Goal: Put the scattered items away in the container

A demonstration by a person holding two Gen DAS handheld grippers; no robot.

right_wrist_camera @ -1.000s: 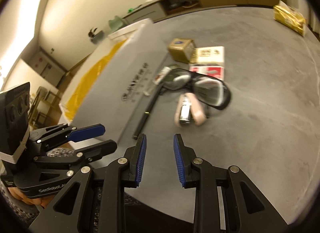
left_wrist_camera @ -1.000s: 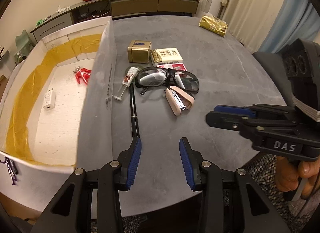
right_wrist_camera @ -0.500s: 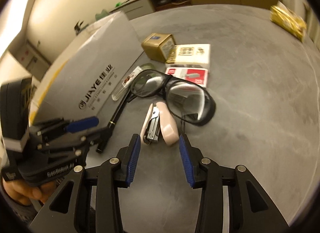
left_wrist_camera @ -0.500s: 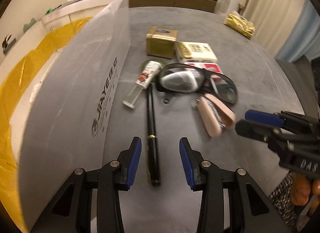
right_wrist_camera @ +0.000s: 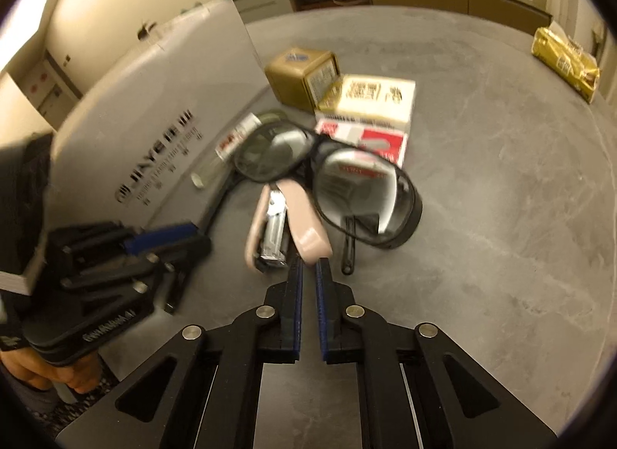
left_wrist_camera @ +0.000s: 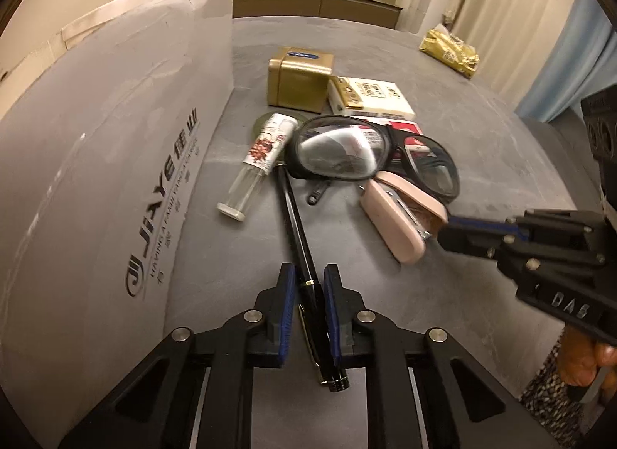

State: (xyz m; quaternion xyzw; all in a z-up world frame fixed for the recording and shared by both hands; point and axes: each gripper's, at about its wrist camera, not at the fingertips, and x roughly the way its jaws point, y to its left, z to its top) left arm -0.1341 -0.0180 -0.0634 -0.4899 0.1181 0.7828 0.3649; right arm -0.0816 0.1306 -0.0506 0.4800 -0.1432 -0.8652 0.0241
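Left gripper (left_wrist_camera: pixel 309 287) clamps the pen (left_wrist_camera: pixel 304 256), slim, rigid and likely slippery, near its cap end at 6 o'clock. Right gripper (right_wrist_camera: pixel 308 275), nearly closed, pinches the stapler (right_wrist_camera: pixel 304 225) arm tip.

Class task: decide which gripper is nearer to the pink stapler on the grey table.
Right. The right gripper has its fingertips at the pink stapler, around its upper arm; the left gripper sits apart to the left, closed on the black pen.
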